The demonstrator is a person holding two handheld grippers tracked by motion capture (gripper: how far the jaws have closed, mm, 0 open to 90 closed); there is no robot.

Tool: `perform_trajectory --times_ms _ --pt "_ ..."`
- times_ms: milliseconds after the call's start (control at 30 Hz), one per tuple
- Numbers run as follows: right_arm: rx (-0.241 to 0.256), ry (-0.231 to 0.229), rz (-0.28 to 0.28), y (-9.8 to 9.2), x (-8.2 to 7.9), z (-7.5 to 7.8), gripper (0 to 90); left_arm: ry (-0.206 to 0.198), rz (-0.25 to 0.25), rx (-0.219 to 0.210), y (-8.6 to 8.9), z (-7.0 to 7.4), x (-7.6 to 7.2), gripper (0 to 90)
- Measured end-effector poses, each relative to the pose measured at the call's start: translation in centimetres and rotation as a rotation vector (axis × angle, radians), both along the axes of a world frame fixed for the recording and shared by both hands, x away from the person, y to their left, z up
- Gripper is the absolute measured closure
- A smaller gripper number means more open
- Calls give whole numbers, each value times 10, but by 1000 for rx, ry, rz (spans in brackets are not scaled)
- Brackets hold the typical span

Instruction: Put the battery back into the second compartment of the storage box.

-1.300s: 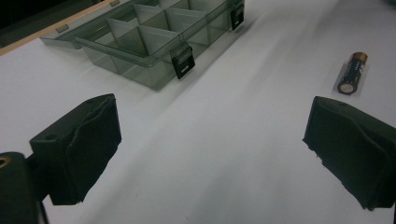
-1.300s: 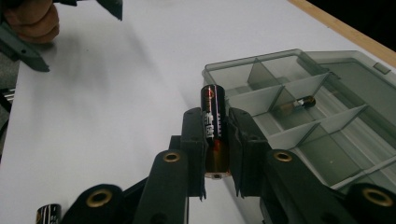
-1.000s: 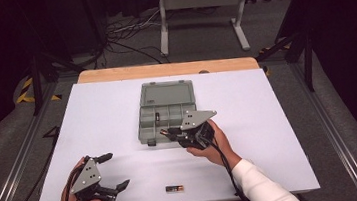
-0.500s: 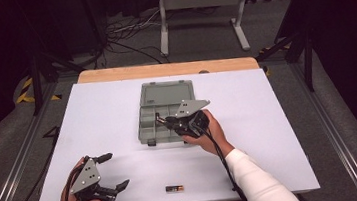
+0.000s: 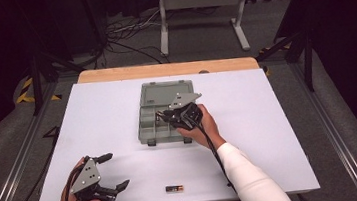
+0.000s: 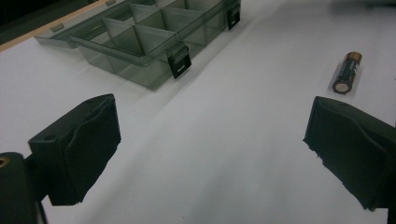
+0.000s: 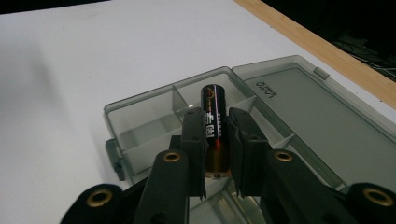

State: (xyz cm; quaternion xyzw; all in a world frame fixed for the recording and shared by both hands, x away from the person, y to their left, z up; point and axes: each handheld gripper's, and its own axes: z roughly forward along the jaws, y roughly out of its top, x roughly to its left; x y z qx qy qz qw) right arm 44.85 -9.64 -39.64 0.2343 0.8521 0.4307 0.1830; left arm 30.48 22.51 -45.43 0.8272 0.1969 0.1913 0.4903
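At the near left of the white desk (image 5: 108, 118), the left gripper (image 5: 110, 174) rests low in the person's hand with its fingers spread wide and empty, aimed towards the loose black-and-copper battery (image 5: 174, 187) lying near the front edge, likely readied for it. To its right, the right gripper (image 5: 162, 116) hovers over the open smoky-grey plastic compartment box (image 5: 162, 113), fingers clamped on a second black battery (image 7: 214, 122), seemingly to drop it into a compartment.

I see a white tabletop (image 5: 279, 120) with a wooden far edge, grey carpet floor (image 5: 280, 34), a white metal stand (image 5: 202, 7), tangled cables (image 5: 119, 36), darkness around.
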Motion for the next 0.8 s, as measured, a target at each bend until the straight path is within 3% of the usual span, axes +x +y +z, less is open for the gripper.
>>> perform_trajectory --times_ms 800 --pt "-43 35 -95 17 24 -10 779 -2 -4 -3 0 0 0 41"
